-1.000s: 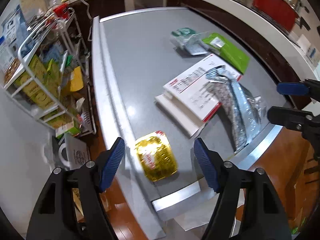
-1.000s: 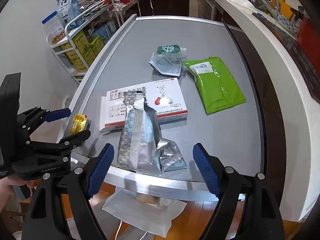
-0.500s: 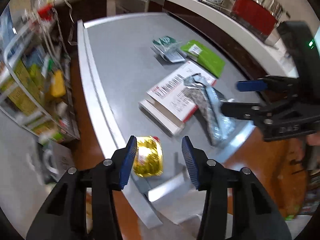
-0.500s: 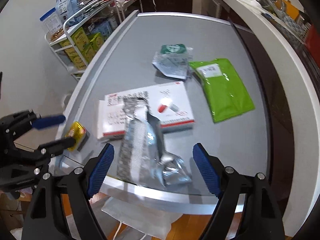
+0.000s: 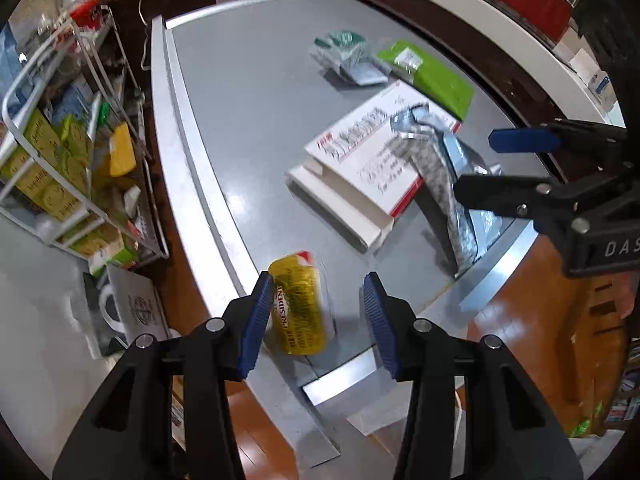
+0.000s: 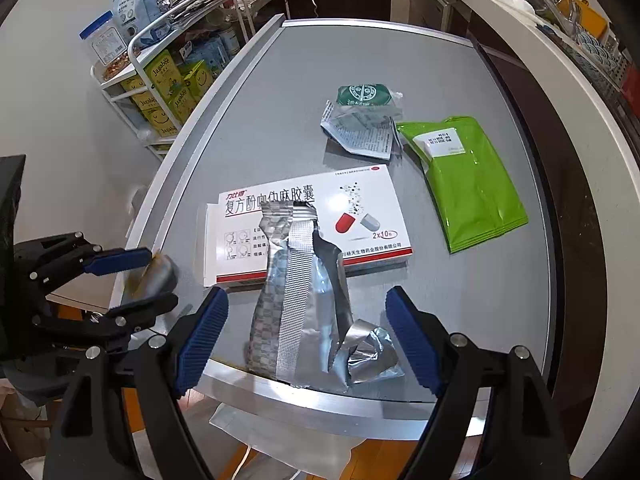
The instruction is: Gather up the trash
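Left gripper (image 5: 318,314) spread, straddling the yellow butter packet (image 5: 298,306) at the table's (image 5: 248,92) near-left edge. Right gripper (image 6: 308,336) spread over the silver foil pouch (image 6: 296,300), near edge.

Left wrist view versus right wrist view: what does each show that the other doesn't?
Only the left wrist view shows the gold packet's face and its PRESIDENT print, lying between the open left claw's fingers; in the right view that packet is a blur.

Only the right wrist view shows the medicine box's capsule picture and the foil pouch's crumpled end at the counter edge, between the open right claw's fingers.

Both show the grey counter, the box, the pouch, the green bag, the snack rack and the other claw.
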Tool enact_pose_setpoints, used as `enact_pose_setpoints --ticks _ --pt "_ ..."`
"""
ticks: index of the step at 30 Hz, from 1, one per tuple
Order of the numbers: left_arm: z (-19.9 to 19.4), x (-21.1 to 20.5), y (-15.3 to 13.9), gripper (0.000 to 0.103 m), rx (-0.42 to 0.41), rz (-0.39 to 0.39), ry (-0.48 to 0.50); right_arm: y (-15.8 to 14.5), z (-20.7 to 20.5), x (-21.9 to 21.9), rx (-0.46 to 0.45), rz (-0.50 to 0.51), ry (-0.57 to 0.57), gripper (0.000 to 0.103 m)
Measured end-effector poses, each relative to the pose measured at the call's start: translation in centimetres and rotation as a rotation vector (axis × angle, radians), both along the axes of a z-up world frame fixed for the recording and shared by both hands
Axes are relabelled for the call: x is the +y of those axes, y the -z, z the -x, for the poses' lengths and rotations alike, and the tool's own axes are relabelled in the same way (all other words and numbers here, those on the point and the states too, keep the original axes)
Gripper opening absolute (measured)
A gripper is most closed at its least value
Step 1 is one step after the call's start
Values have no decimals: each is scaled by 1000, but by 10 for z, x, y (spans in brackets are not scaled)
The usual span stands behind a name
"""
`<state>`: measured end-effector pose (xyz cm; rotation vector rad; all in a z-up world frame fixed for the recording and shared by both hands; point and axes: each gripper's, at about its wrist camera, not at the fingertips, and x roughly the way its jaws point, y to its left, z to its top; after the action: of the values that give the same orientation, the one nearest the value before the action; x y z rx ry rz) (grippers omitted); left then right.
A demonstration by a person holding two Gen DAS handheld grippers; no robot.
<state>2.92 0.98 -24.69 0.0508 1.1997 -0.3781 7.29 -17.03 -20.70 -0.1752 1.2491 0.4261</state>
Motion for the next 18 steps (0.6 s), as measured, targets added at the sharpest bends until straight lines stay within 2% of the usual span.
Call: enact_pose_setpoints --ticks 6,9,13,15,18 --pt "-3 -10 4 48 -25 45 0 5 -3 -7 7 14 12 80" --pt "-13 -14 4 48 -15 118 2 6 -5 -13 4 31 25 80" --pt "-16 -10 -10 49 -30 121 28 3 -6 -25 9 1 52 80" --pt "-10 -1 -18 69 -33 119 58 0 -6 -27 10 -12 52 80" --pt "-2 9 -24 69 -22 119 129 -1 -4 -26 8 -12 39 80"
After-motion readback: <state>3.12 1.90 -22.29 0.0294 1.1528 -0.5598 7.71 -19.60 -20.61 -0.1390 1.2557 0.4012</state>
